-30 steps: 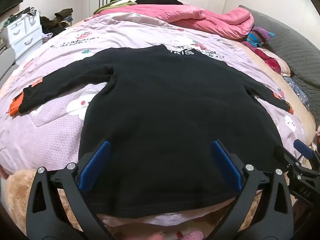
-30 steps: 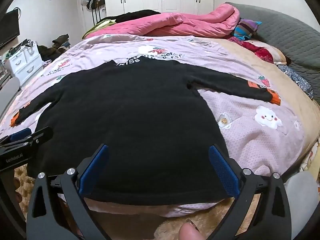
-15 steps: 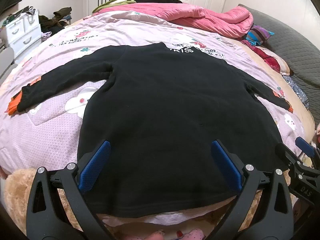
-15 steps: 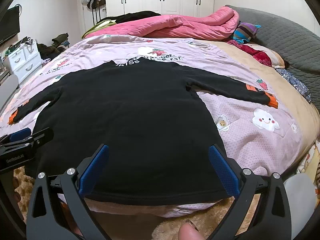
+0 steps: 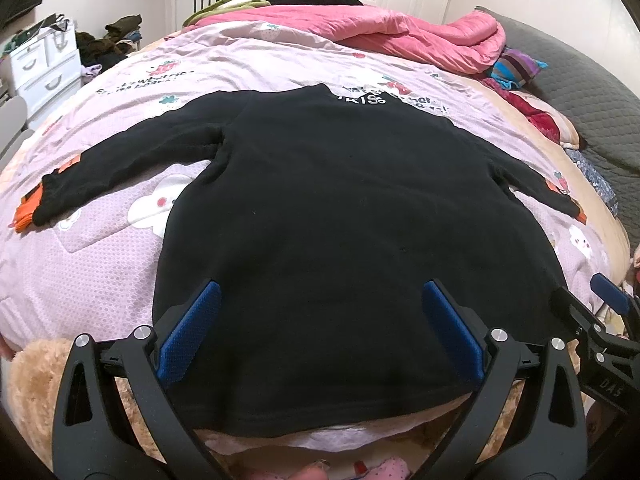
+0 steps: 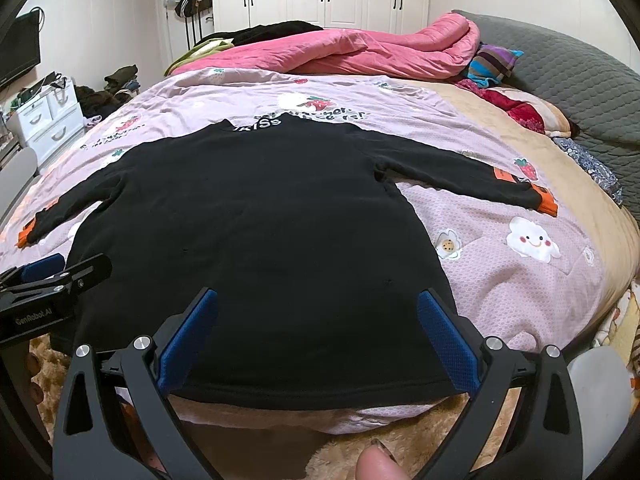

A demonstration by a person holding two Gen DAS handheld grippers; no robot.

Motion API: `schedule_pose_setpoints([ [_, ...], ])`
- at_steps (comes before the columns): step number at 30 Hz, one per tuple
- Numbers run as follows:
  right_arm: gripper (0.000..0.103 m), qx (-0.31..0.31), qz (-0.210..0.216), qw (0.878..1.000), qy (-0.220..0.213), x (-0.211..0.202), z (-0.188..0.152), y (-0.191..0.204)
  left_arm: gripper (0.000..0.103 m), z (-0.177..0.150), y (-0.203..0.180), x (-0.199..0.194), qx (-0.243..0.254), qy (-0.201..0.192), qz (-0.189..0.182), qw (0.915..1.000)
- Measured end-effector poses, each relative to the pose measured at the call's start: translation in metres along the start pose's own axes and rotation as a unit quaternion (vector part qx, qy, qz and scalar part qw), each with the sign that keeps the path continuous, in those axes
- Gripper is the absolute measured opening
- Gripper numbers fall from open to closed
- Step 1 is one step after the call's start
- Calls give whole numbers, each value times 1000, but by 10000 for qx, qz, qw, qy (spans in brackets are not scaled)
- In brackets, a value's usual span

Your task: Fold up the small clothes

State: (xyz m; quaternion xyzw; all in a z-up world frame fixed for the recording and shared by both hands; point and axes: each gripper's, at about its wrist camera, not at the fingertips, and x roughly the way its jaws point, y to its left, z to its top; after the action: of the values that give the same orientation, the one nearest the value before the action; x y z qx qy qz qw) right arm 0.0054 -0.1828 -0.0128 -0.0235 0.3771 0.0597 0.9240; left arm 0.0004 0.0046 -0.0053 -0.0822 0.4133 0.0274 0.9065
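A black long-sleeved fleece sweater with orange cuffs point(image 5: 344, 232) lies flat, sleeves spread, on a bed covered by a lilac cartoon-print quilt point(image 5: 80, 264). The left claw point(image 5: 320, 328) and right claw point(image 6: 318, 328) hover released over its hem, grasping nothing.

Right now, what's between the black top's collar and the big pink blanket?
Only bare lilac bedsheet with strawberry prints and lettering lies between the black top and the pink blanket. The right wrist view shows it best.
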Motion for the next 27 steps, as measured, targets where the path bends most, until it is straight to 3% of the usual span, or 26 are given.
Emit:
schedule_pose_setpoints([
  [27,99,0,54,10000,72,3,-1,2,94,-1,-2,2,30,19,30,10000],
])
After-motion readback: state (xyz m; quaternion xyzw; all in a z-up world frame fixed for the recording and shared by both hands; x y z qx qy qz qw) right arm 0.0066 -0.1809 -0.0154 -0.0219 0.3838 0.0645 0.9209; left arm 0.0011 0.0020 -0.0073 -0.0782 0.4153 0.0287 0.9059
